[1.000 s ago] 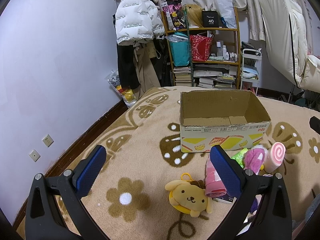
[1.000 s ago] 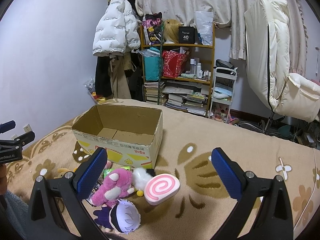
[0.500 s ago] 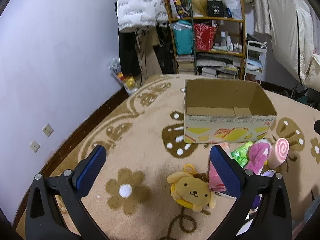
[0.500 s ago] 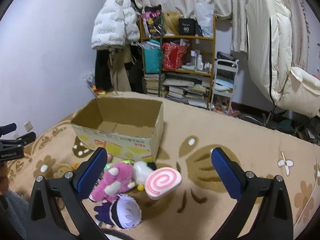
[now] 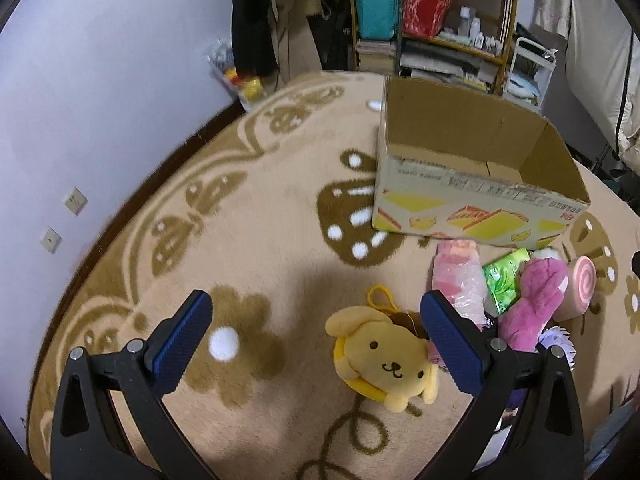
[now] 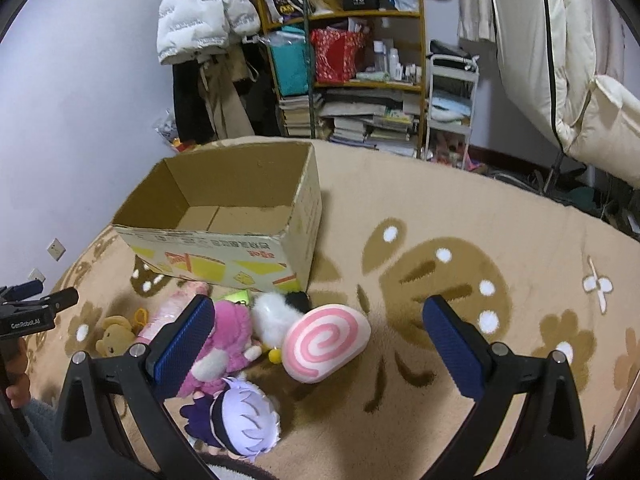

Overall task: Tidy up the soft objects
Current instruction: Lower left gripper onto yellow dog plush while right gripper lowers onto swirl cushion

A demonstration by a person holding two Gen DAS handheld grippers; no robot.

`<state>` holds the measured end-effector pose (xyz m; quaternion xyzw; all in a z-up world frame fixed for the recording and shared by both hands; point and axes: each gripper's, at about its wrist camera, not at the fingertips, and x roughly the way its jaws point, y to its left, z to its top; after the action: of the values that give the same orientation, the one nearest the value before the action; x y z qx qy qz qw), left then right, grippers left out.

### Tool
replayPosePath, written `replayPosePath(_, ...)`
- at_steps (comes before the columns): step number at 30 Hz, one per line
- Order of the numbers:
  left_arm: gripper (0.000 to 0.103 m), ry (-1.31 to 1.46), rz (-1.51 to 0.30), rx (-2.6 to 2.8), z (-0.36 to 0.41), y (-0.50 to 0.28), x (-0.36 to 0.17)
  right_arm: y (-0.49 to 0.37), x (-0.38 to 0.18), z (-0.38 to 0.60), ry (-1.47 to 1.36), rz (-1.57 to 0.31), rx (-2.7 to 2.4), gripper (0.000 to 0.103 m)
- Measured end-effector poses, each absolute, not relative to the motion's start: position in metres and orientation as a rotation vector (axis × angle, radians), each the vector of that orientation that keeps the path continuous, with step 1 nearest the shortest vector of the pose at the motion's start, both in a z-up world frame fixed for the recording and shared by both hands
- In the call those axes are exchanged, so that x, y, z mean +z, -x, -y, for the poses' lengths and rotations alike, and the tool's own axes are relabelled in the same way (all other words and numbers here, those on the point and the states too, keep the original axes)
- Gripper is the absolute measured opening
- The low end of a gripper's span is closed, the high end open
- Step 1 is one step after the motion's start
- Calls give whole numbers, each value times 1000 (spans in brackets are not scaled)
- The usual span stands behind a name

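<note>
An open, empty cardboard box (image 5: 476,196) stands on the beige rug; it also shows in the right wrist view (image 6: 224,232). Soft toys lie in front of it: a yellow dog plush (image 5: 382,362), a pink wrapped bundle (image 5: 458,276), a green packet (image 5: 505,278), a pink plush (image 5: 538,308) and a pink swirl cushion (image 6: 326,342). A doll with pale purple hair (image 6: 244,414) lies nearest me. My left gripper (image 5: 316,344) is open above the rug, the dog plush just inside its right finger. My right gripper (image 6: 320,350) is open over the swirl cushion.
A patterned rug (image 6: 460,280) covers the surface. A cluttered shelf (image 6: 360,60) with books, a hanging white jacket (image 6: 200,12) and a white chair (image 6: 580,92) stand behind. The purple wall (image 5: 80,80) with sockets runs along the left. The left gripper (image 6: 28,312) shows at the right view's left edge.
Both grippers have tilted down and moved closer to the toys. The left gripper now frames the yellow dog plush; the right frames the swirl cushion. Both stay open.
</note>
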<state>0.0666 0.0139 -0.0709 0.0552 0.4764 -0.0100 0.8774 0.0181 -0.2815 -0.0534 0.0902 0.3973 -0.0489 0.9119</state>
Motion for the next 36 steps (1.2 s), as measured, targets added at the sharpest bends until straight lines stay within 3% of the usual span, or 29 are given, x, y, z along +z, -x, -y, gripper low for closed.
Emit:
replayPosePath(31, 102, -111, -1373, -66, 5, -109, -164, -77, -146, 300, -260, -1065, -108, 103)
replayPosePath(36, 102, -67, -1428, -96, 4, -112, -175, -78, -155, 301, -308, -1101, -69, 89)
